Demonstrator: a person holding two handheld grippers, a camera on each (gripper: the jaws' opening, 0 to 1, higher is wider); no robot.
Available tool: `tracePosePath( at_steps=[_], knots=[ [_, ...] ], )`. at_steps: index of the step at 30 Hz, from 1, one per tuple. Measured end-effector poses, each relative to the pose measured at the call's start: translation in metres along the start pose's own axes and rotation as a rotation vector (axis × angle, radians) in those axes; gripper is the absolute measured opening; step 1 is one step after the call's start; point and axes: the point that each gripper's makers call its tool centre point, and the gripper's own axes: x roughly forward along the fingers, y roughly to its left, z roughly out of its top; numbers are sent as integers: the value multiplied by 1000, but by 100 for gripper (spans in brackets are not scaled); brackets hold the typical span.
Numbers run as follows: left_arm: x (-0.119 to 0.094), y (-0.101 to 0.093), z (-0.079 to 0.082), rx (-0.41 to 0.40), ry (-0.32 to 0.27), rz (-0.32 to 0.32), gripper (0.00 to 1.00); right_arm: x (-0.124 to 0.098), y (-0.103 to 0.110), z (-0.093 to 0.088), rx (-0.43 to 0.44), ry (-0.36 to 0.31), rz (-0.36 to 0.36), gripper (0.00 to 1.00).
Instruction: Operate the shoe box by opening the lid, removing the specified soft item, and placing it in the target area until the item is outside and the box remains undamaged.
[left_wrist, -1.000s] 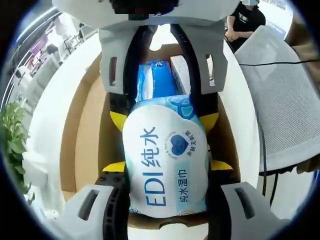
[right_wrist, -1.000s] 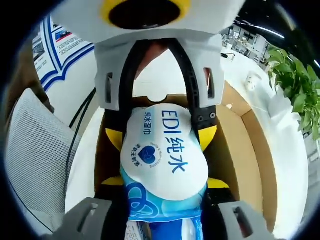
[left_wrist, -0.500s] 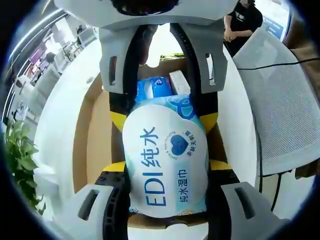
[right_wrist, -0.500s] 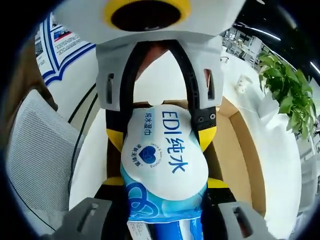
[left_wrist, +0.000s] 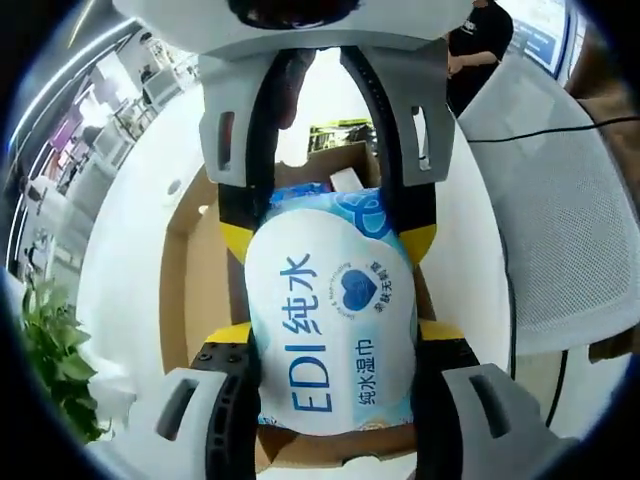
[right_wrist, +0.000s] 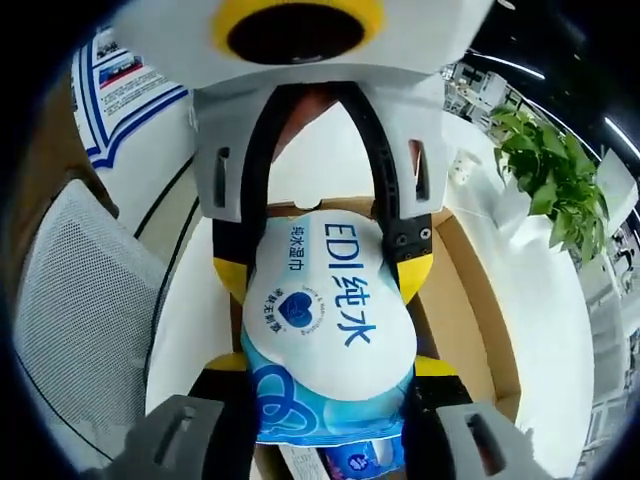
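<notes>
A white and blue pack of wet wipes (left_wrist: 330, 320) printed "EDI" hangs above the open brown shoe box (left_wrist: 188, 290). My left gripper (left_wrist: 332, 335) is shut on the pack's near end, its yellow pads pressing both sides. The right gripper (left_wrist: 328, 240) reaches in from the top and is shut on the far end. In the right gripper view the same pack (right_wrist: 330, 320) sits between the right gripper (right_wrist: 330, 362) and the left gripper (right_wrist: 325, 265), over the box (right_wrist: 470, 300). Another blue pack (left_wrist: 300, 190) lies inside the box.
The box rests on a white round table (left_wrist: 130, 220). A grey mesh chair (left_wrist: 560, 220) stands beside it, seen also as chair (right_wrist: 80, 300). A green plant (right_wrist: 550, 170) and a white cup (right_wrist: 462, 165) sit on the table's far part. A person in black (left_wrist: 480, 40) stands behind.
The box has shrunk and dropped away in both views: both grippers have risen with the wipes pack held between them. The grip on the pack is unchanged.
</notes>
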Motion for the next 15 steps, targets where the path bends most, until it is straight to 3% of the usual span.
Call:
tracePosePath(
  at_steps=[15],
  knots=[
    [15,-2,60,102,-5,-26,59,-46,3,-45,73,0,-76,55]
  ],
)
